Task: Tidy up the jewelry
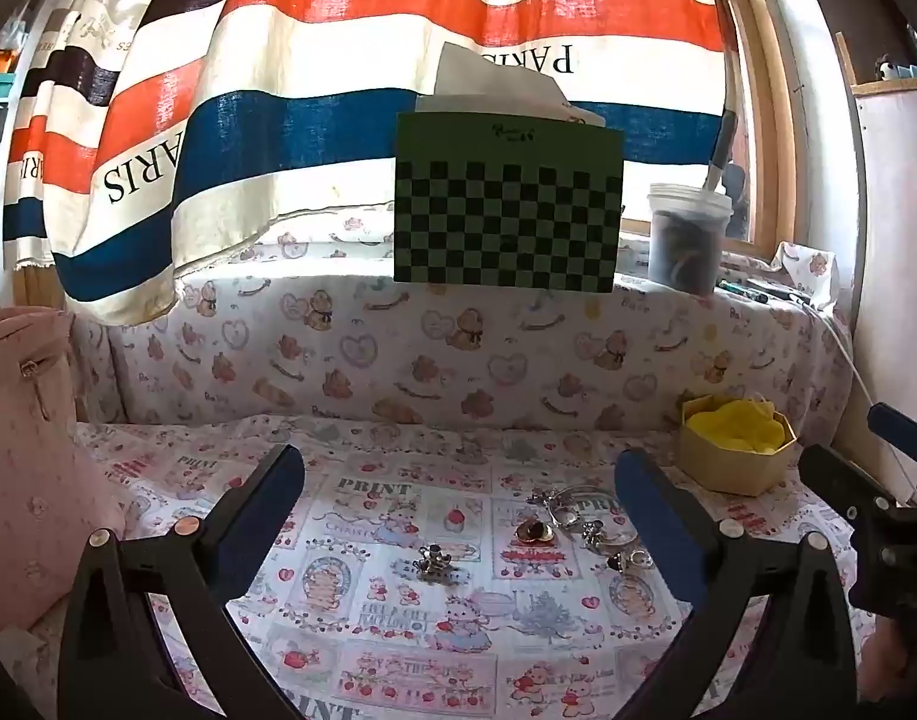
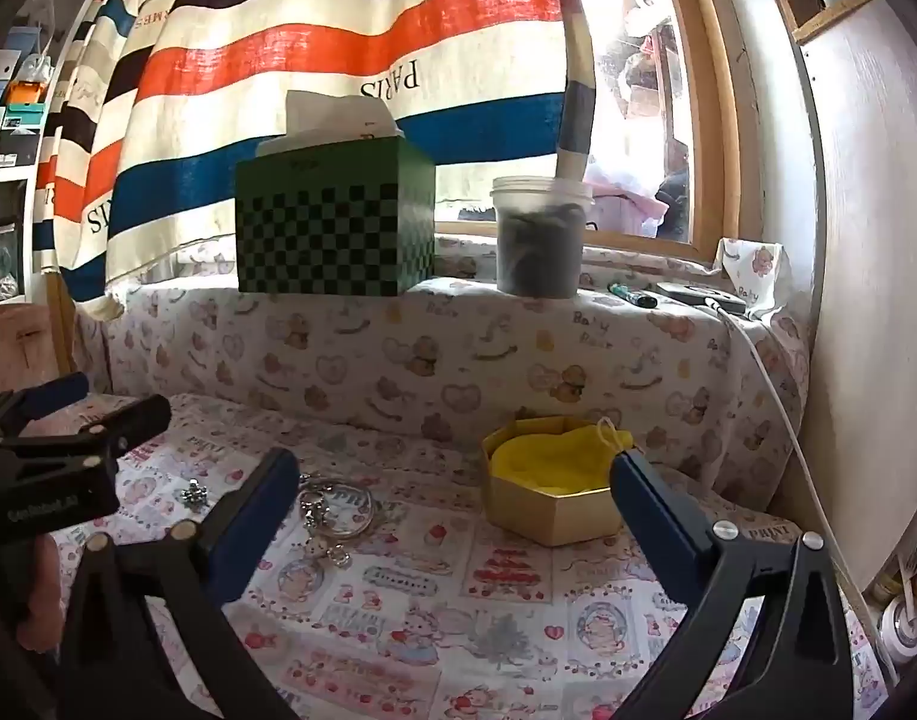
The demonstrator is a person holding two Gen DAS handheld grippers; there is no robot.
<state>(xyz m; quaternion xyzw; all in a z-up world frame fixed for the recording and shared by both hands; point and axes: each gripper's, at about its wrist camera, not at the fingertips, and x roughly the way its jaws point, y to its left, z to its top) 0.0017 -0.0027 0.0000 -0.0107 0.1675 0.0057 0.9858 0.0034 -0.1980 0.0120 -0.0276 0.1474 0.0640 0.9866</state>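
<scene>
Now, left gripper (image 1: 458, 480): jaws spread wide, nothing between them, hovering over the printed cloth (image 1: 398, 630); its tips also poke into the right wrist view at 9 o'clock.
Right gripper (image 2: 455, 480): also spread wide and empty, held above the cloth; in the left wrist view its dark body shows at 3 o'clock.
Small charm (image 1: 434, 563): a silvery little piece lying alone on the cloth, dead centre between the left gripper's fingers, touching neither.
Jewelry pile (image 1: 584, 531): rings, a gold-and-dark piece and a thin bangle heaped together, toward 3 o'clock from the charm, just beside the left gripper's right-hand finger; in the right wrist view the same tangle (image 2: 332, 510) sits by that gripper's left-hand finger.
Gold box (image 2: 551, 498): hexagonal, open on top, yellow lining (image 2: 554, 456) bunched inside; at 12 o'clock between the right gripper's fingers, resting on the cloth, apart from the pile.
Ledge behind, 12 o'clock: green checkered tissue box (image 1: 509, 210) and a lidded plastic tub (image 1: 686, 237) with dark contents, side by side.
Backdrop: striped curtain (image 1: 338, 60) lettered PARIS hanging over the window.
Pink cushion (image 1: 32, 450): at 9 o'clock in the left wrist view.
</scene>
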